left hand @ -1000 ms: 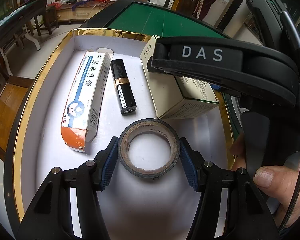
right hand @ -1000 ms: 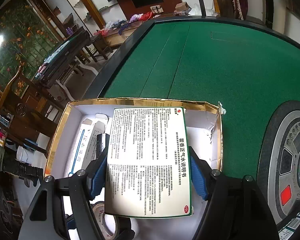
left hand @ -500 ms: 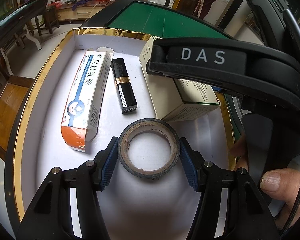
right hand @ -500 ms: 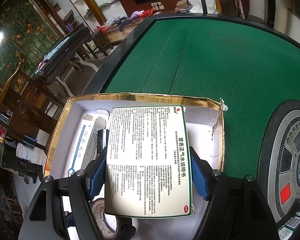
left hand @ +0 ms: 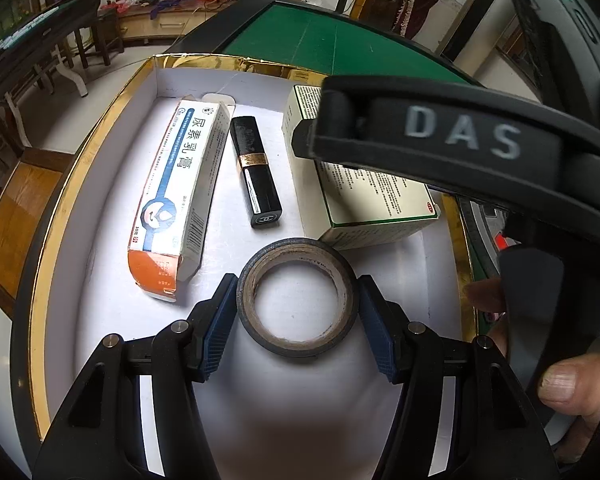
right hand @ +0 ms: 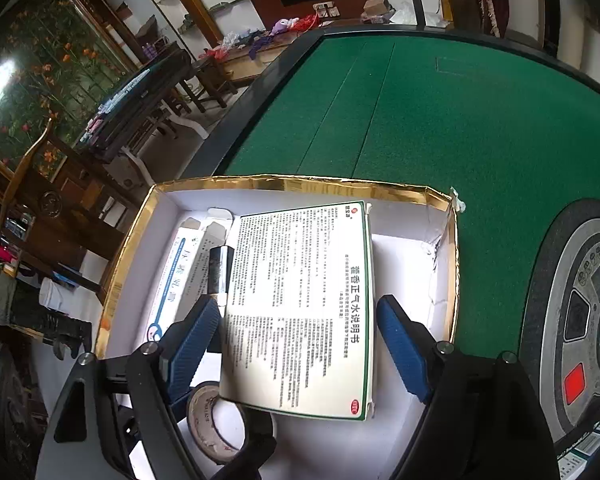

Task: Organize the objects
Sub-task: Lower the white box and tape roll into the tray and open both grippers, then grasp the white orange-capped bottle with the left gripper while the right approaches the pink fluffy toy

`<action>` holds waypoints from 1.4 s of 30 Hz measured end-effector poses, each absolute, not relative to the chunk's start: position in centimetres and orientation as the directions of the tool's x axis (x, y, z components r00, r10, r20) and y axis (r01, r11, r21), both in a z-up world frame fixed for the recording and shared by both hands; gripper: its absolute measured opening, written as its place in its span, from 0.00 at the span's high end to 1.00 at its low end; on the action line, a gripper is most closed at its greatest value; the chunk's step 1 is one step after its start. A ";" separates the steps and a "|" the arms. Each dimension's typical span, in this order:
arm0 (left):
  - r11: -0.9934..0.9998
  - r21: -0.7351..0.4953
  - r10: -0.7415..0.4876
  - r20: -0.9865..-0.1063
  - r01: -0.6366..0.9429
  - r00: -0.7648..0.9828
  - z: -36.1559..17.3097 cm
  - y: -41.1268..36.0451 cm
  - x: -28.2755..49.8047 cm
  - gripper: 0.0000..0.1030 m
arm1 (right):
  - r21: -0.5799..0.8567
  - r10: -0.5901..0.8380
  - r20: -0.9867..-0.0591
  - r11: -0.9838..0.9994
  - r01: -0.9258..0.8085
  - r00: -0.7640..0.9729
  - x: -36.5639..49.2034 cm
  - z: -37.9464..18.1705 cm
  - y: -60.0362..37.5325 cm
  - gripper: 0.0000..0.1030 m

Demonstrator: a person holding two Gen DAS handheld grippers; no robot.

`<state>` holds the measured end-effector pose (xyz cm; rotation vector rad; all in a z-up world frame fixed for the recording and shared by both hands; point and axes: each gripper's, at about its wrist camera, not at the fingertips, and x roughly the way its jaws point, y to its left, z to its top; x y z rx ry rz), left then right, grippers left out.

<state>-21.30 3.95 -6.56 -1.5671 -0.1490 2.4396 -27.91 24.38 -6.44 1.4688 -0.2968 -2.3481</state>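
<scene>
Green felt table [right hand: 440, 120]: fills the upper right of the right wrist view; dark rim at its left edge.

Gold-rimmed tray [left hand: 100, 128], white inside: sits on the table, fills the middle of the left wrist view; lower centre in the right wrist view [right hand: 124, 248].

Medicine box [right hand: 300, 304], white with green border and printed text: lies flat in the tray, centre of the right wrist view; right of centre in the left wrist view [left hand: 364, 196], partly hidden by the other tool.

Right gripper [right hand: 298, 340]: jaws opening, one blue pad on each side of the medicine box, a clear gap at both sides, no contact seen.

Left gripper [left hand: 298, 318]: lower centre of the left wrist view, both blue pads against the sides of the tape roll [left hand: 298, 298]; pinching it. Roll rests on the tray floor.

Ointment carton [left hand: 180, 196], white, blue and orange: left of centre, lying lengthwise.

Lipstick [left hand: 256, 172], black with a gold band: between carton and medicine box, touching neither.

A person's hand [left hand: 572, 380]: lower right edge, thumb on the black handle.
</scene>
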 end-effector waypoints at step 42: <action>-0.971 -0.165 0.232 -0.831 -0.175 -0.505 -4.0 5.9 -19.9 0.42 | 0.544 -0.604 -0.617 -0.791 0.280 -0.504 -14.7 -1.1 35.0 0.19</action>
